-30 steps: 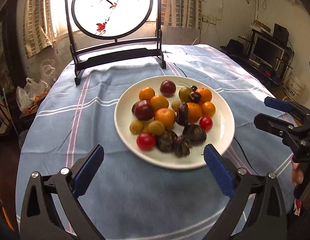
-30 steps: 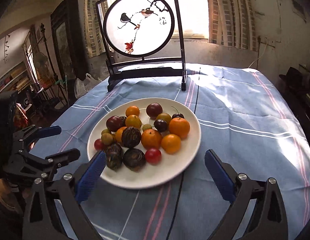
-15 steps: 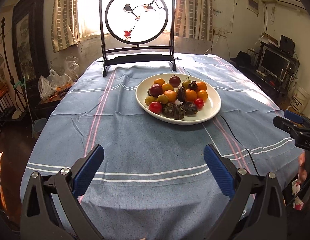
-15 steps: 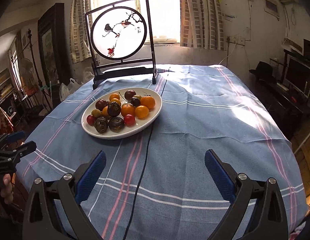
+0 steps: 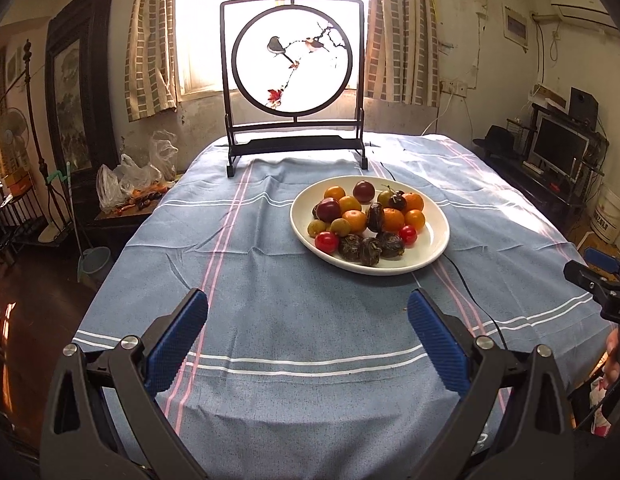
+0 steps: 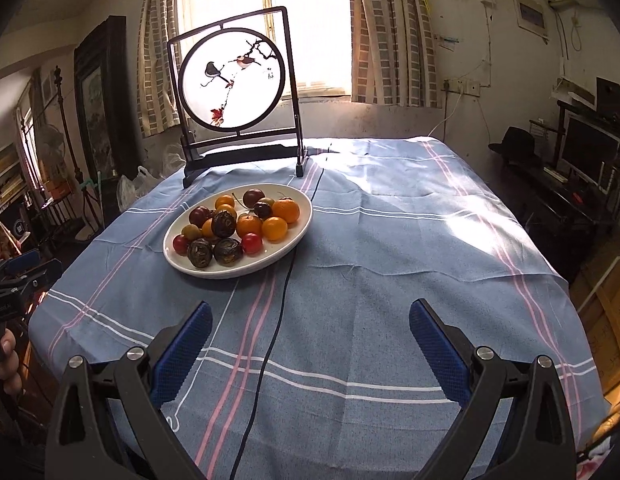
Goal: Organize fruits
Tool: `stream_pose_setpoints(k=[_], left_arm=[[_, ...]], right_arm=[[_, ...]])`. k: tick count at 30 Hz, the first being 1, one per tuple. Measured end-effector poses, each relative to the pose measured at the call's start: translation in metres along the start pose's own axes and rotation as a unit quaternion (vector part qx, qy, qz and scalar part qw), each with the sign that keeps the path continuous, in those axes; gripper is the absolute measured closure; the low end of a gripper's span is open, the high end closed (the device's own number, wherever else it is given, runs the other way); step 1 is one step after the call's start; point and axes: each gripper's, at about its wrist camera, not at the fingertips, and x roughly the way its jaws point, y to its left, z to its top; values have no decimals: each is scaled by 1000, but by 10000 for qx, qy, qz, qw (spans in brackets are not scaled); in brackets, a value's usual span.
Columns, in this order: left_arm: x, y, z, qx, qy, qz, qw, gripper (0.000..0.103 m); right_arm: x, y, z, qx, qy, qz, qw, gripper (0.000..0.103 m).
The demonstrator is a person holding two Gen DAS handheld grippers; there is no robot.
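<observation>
Nearest, left gripper [image 5: 308,316] spread wide with nothing between the blue pads [image 5: 178,340], hanging over the near edge of the blue striped tablecloth [image 5: 290,340], well short of the white plate [image 5: 433,236]

Right gripper [image 6: 310,322] likewise spread and holding nothing, over the same near edge, below and right of the plate [image 6: 298,232] in its view

Between both tools and the plate, bare cloth crossed only by a thin black cable [image 6: 270,340] running from the near edge up under the plate's near rim; in the left view, wide bare cloth to the plate's left out to the table edge; in the right view, more to its right

Plate oval as seen, long axis left to right in the left view, slanting up to the right in the right view; piled on it, the fruits [image 5: 365,220]: orange ones toward the far right, red tomatoes and dark wrinkled ones along the near side

Beyond the plate, a round bird screen [image 5: 294,68] upright at the far table edge, its feet just behind the far rim
</observation>
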Motion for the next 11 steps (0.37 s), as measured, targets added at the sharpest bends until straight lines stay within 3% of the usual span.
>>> stream_pose_setpoints(k=[6,11], left_arm=[[6,4,3,-131,165,-137,9997,5],[7,4,3,-97,114,-14,9999,5]], right_arm=[[0,-4,0,29,18,-53,10000,3],[0,-8,0,60,2,-105,9999,3]])
